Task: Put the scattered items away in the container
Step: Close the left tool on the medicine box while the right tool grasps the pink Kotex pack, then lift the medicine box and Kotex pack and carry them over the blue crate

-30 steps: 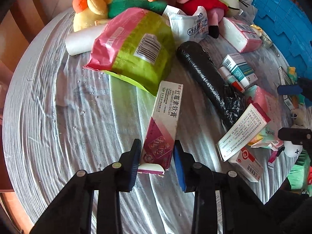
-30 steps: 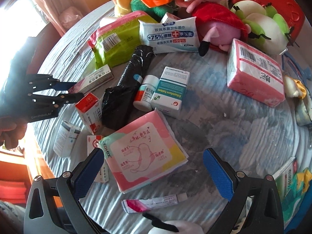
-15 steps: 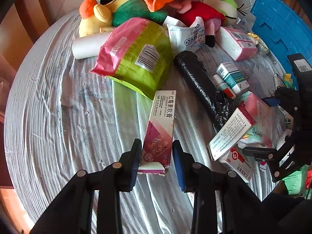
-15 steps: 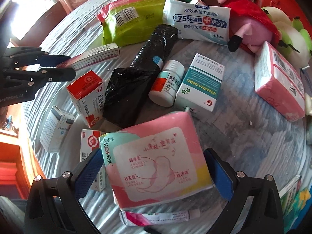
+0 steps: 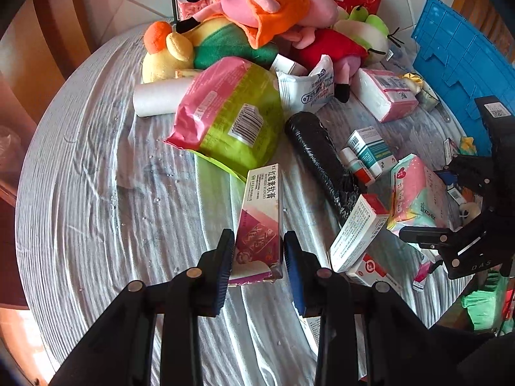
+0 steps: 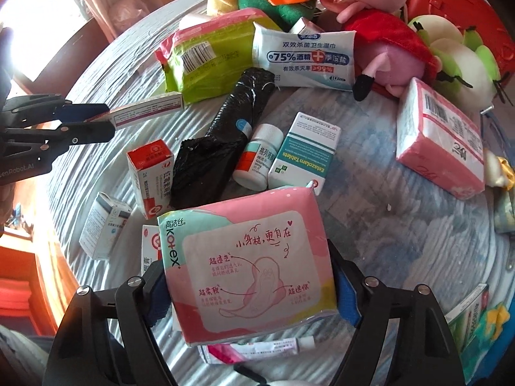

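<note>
My left gripper (image 5: 258,262) is clamped on the pink ointment box (image 5: 261,222), its far end over the table (image 5: 96,193); my right gripper (image 6: 249,284) is closing, the pink pad pack (image 6: 248,263) between its jaws, pads touching its sides

L tool (image 5: 259,259): points steeply down, jaws narrow, blue pads clamped on both sides of a slim pink carton (image 5: 261,217) w/ the carton's far end tipped up. In the right wrist view the L tool comes in from the left edge, fingers level, carton sticking out past the tips.

R tool (image 6: 249,284): also points steeply down, jaws wide and closing, blue pads up against both sides of a pink soft pack (image 6: 248,267) btwn them. In the left wrist view the R tool shows at the right edge, black frame only, pads mostly hidden.
</note>
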{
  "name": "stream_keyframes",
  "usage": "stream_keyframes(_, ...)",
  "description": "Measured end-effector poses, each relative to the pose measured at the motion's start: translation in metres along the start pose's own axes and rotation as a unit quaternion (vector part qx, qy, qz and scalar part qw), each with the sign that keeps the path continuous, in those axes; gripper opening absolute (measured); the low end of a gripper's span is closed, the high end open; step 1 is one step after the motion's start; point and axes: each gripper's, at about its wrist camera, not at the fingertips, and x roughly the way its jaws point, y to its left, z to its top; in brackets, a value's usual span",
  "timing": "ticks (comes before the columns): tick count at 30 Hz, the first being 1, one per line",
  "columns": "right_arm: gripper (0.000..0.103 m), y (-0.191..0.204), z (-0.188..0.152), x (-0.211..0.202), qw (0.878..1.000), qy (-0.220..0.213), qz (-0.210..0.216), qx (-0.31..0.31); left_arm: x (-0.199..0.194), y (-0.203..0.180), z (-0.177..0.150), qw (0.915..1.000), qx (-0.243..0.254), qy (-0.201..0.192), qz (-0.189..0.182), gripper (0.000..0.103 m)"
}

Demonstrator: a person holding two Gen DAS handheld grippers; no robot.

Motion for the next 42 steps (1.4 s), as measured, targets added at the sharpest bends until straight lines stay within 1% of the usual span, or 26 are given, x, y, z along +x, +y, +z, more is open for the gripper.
stream_keyframes(6, 0.081, -0.007, -0.002, -0.018, 1.000, -0.017, -0.003, 0.006, -0.013, -0.001, 0.006, 0.9999, 0.000, -0.012, 0.008, 0.030)
stream_keyframes(11, 0.081, -0.004, 0.002, -0.025, 1.000, -0.027, -0.005, 0.007, -0.023, -0.001, 0.008, 0.9996, -0.005, -0.021, 0.017, 0.030)
stream_keyframes(21, 0.081, -0.012, 0.001, -0.054, 0.998, -0.058, -0.011, 0.018, -0.049, -0.015, 0.016, 0.9987, -0.002, -0.043, 0.028, 0.030)
stream_keyframes(28, 0.081, -0.022, -0.001, -0.091, 0.995, -0.090, -0.016, 0.029, -0.069, -0.032, 0.029, 0.9976, 0.007, -0.061, 0.031, 0.030)
stream_keyframes(42, 0.081, -0.052, -0.008, -0.165, 0.986, -0.154, -0.031, 0.056, -0.109, -0.063, 0.060, 0.9936, 0.020, -0.105, 0.034, 0.030)
